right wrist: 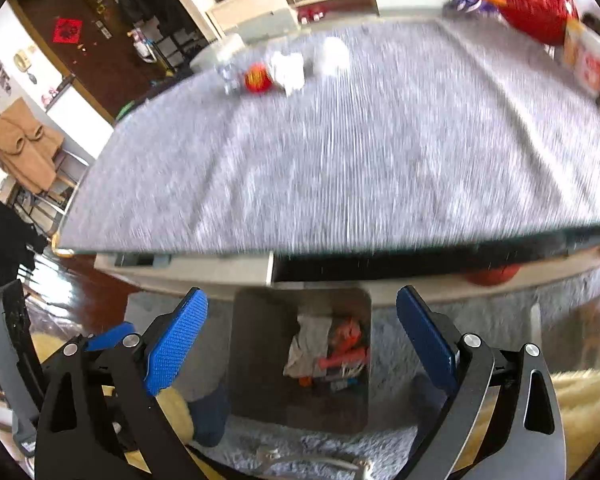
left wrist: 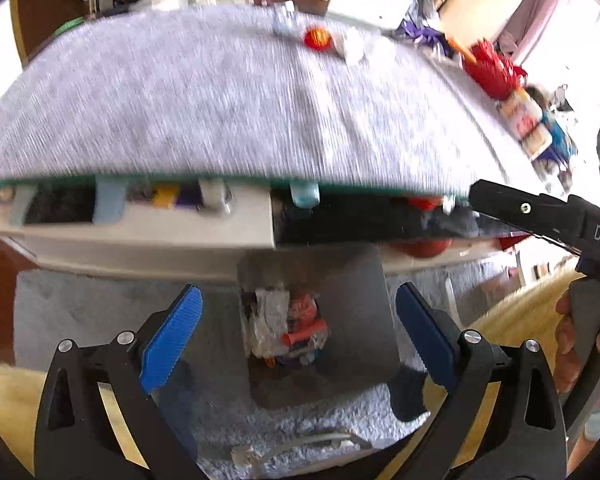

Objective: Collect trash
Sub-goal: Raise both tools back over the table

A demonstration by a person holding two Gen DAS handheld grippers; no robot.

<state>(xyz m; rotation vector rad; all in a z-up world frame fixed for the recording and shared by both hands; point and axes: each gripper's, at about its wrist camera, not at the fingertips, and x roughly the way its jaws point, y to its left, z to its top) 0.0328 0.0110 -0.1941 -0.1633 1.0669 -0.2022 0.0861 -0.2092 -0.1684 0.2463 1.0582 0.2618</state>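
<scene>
A grey trash bin stands on the floor below the table's near edge, with crumpled wrappers and red packaging inside; it also shows in the right wrist view. My left gripper is open and empty above the bin. My right gripper is open and empty above the same bin, and its body shows at the right of the left wrist view. On the grey table cloth, at the far side, lie a red-orange ball-like item, crumpled white paper and a clear plastic piece.
A red bag and boxes stand at the table's far right. A shelf under the table top holds small items. Grey carpet covers the floor around the bin. A chair with a tan coat stands left.
</scene>
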